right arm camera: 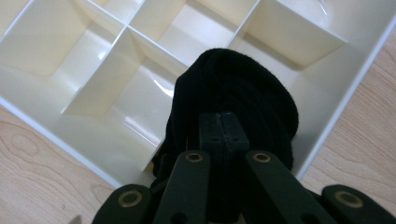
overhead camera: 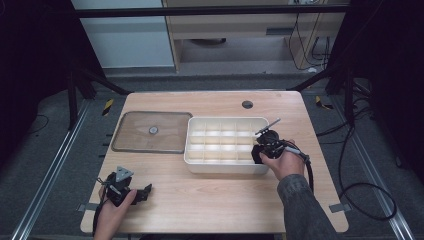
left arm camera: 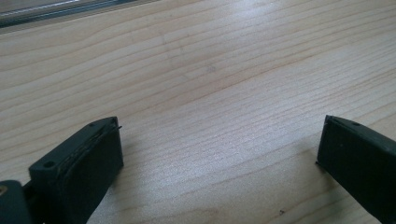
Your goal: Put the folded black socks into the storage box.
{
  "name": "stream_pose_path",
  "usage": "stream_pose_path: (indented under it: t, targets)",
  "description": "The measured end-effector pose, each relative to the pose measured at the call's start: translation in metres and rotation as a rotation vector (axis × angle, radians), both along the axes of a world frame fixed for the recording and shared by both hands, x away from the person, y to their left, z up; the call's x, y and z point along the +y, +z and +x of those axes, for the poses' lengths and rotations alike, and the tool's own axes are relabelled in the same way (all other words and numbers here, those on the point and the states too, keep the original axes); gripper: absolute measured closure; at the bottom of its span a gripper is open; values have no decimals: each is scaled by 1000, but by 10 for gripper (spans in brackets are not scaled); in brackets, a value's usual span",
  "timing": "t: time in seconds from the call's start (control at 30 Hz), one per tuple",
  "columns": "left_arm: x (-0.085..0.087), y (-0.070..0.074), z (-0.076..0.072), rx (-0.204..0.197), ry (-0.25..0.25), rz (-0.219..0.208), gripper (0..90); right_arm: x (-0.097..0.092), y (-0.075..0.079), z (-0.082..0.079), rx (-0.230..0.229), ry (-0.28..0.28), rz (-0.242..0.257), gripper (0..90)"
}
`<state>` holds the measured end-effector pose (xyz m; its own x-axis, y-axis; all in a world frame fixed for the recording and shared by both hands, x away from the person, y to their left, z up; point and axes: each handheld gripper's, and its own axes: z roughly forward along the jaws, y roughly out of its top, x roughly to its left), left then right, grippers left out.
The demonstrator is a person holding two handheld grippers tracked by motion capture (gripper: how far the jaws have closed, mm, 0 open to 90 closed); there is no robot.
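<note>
At the near left corner of the wooden surface [overhead camera: 210, 195], the left hand-held gripper [overhead camera: 145, 191] lies low in the person's left hand [overhead camera: 112, 210], its jaws spread wide with only bare wood between them, nothing held. Farther back and to the right, a clear flat lid [overhead camera: 152, 131] with a small round knob rests on the surface, just beside the left wall of a cream divided tray [overhead camera: 226, 167]. At the tray's near right corner, the right hand-held gripper [right arm camera: 222, 123] is held by the person's right hand [overhead camera: 285, 162]; its jaws are pressed fully together, pinching a rolled black cloth [right arm camera: 233, 93]. The cloth hangs over the tray's corner compartment, its bulk above the cream dividers.
</note>
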<state>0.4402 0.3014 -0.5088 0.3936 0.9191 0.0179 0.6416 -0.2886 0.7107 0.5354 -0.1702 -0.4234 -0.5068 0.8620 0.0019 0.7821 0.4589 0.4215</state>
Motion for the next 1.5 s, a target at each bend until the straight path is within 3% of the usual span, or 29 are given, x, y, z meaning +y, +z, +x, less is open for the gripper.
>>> stream_pose_path:
  t: [0.63,1.5]
  targets:
    - [-1,0,0,-2,-3,1,0,3,-7,1,35,-6,-35,900]
    - [-1,0,0,1,-9,3,0,4,-10,3,58,-11,-44,900]
